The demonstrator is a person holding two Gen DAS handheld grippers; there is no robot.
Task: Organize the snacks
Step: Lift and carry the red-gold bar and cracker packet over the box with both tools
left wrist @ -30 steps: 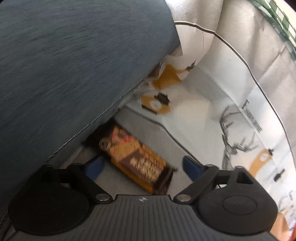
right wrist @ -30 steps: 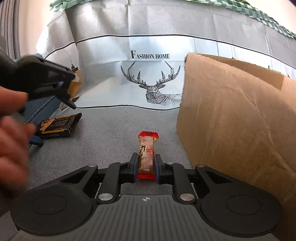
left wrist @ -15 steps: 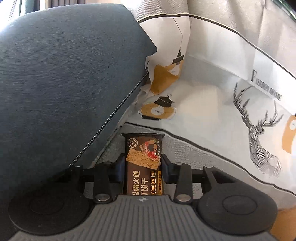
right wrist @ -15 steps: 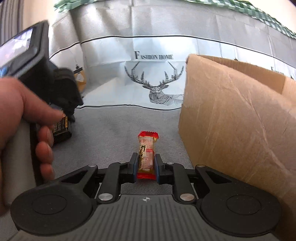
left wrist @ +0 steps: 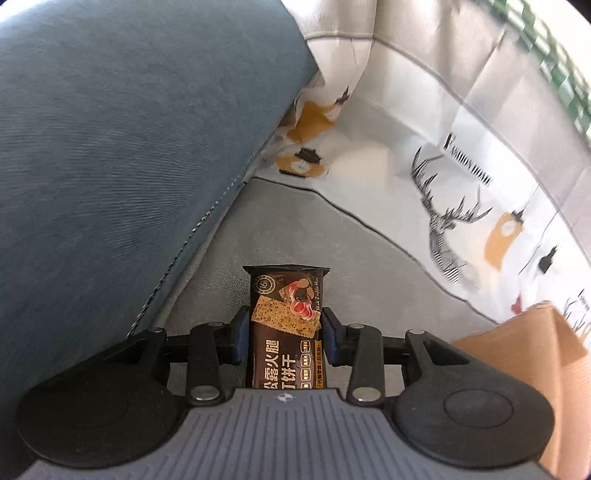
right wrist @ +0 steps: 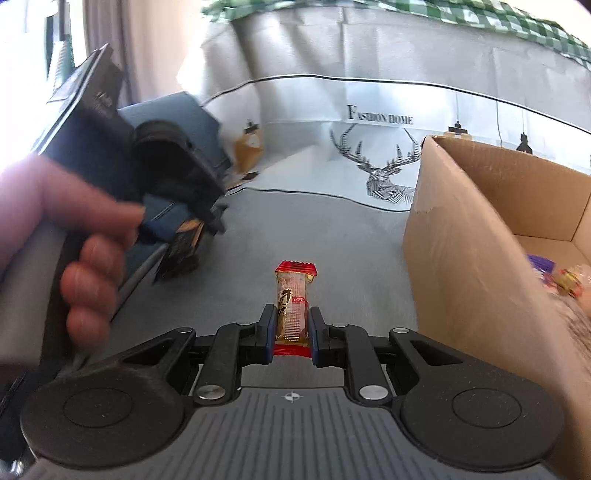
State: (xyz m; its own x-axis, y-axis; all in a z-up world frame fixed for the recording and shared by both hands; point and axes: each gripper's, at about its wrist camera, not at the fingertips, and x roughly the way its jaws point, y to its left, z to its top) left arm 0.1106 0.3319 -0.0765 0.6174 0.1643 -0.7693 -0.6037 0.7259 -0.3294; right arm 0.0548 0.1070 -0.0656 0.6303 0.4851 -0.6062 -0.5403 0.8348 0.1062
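Observation:
My left gripper (left wrist: 284, 332) is shut on a dark brown cracker packet (left wrist: 286, 325) and holds it above the grey sofa seat (left wrist: 295, 229). The same gripper and packet (right wrist: 183, 247) show at the left of the right wrist view, held by a hand. My right gripper (right wrist: 292, 330) is shut on a small red and gold snack bar (right wrist: 292, 302), lifted above the seat. A cardboard box (right wrist: 461, 236) stands open to the right, with several wrapped snacks (right wrist: 561, 277) inside. A corner of the box (left wrist: 532, 350) shows in the left wrist view.
A blue cushion (left wrist: 129, 147) rises at the left of the seat. A white and grey cloth with a deer print (right wrist: 384, 177) covers the sofa back. A green checked cloth (right wrist: 480, 18) lies along the top.
My left gripper closed on the cracker packet and lifted it off the seat, moving right toward the box. My right gripper rose with the snack bar, so the box's inside now shows.

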